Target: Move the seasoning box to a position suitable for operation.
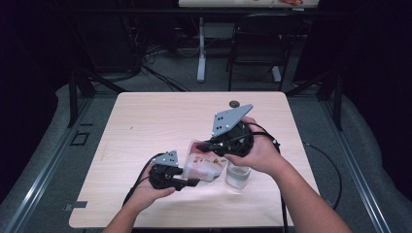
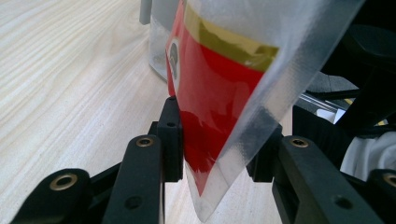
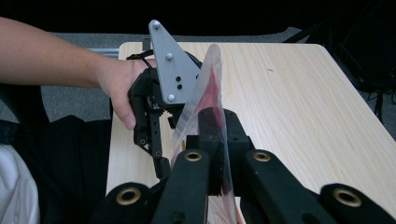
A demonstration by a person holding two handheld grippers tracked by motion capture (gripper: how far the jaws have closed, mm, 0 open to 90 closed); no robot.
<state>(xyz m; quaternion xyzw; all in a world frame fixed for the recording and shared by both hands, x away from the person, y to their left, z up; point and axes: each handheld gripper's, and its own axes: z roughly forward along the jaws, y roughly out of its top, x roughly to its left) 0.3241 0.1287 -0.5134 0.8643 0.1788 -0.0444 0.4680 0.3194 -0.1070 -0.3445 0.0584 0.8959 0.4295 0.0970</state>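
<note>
Both grippers on pouch, held above table.

Right gripper (image 3: 212, 154) is clamped on the pouch (image 1: 204, 162) edge; left gripper (image 2: 217, 149) has jaws astride its lower corner, contact uncertain. Glass jar (image 1: 238, 175) just beside. Judged step: securing for tearing open; next needs firm left grip.

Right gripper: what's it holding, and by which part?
The right gripper is shut on the red and clear pouch, pinching one flat sealed edge. The left gripper has a lower corner between its jaws.
</note>
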